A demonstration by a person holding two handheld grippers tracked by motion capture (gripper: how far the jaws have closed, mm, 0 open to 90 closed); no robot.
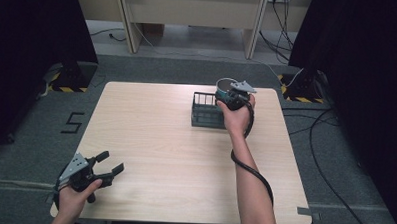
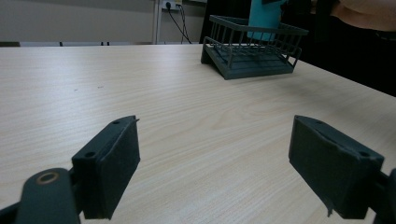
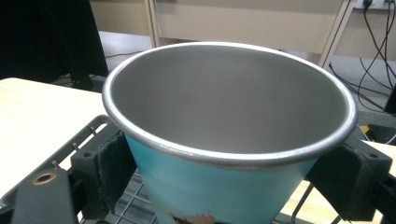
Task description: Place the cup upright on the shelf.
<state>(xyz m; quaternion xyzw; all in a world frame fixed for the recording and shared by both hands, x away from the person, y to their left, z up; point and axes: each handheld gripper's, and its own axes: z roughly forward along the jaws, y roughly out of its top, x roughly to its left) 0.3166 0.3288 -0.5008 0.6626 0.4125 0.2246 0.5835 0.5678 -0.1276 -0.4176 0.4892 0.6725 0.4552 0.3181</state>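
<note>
A teal cup point(image 3: 219, 191) with a bare metal inside is clamped between the jaws of my right gripper point(image 3: 229, 170), which is shut on its wall just under the rim. The cup hangs upright over the right end of a dark wire basket point(image 1: 205, 111) that stands on the far middle of the table. Basket wires point(image 3: 88, 129) pass under the cup. In the left gripper view the basket point(image 2: 252, 53) sits far off with the cup point(image 2: 264, 18) above it. My left gripper point(image 1: 111, 162) rests at the table's near left corner, open point(image 2: 215, 168) and holding nothing.
The light wooden table point(image 1: 160, 155) lies between the two grippers. The right gripper's black cable point(image 1: 252, 169) runs along the forearm. Dark curtains flank the table, and desk legs and floor cables point(image 1: 329, 181) lie beyond and to the right.
</note>
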